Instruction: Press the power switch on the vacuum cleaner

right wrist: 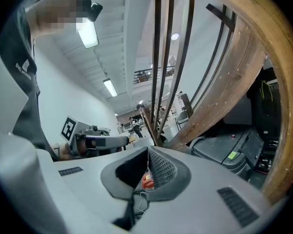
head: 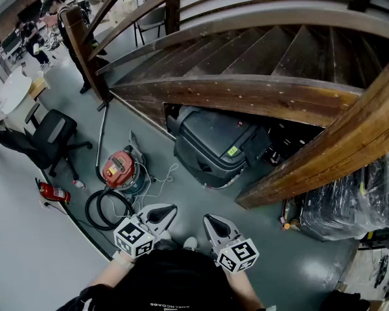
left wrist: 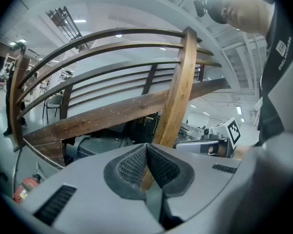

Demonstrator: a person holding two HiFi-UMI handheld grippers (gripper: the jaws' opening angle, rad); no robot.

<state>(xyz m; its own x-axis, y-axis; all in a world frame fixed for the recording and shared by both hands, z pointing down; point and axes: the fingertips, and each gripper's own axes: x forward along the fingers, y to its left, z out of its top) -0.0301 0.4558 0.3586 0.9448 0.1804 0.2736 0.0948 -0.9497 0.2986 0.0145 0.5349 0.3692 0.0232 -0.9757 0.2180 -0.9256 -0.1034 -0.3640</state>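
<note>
The vacuum cleaner [head: 120, 169] stands on the grey floor, left of and ahead of me. It has a red top on a teal drum, a black hose [head: 104, 209] coiled in front and a thin wand [head: 101, 133] rising behind. My left gripper [head: 171, 208] is held low, just right of the hose, shut with nothing in it. My right gripper [head: 206, 218] is beside it, also shut and empty. In the right gripper view the vacuum's red top [right wrist: 147, 181] shows through the gap below the closed fingertips. Both grippers are well short of the vacuum.
A curved wooden staircase [head: 259, 89] arches overhead, with a large dark floor machine [head: 214, 144] parked beneath it. A black office chair [head: 52, 135] and a red fire extinguisher [head: 55, 192] are at the left. Black wrapped bundles [head: 350, 203] lie at the right.
</note>
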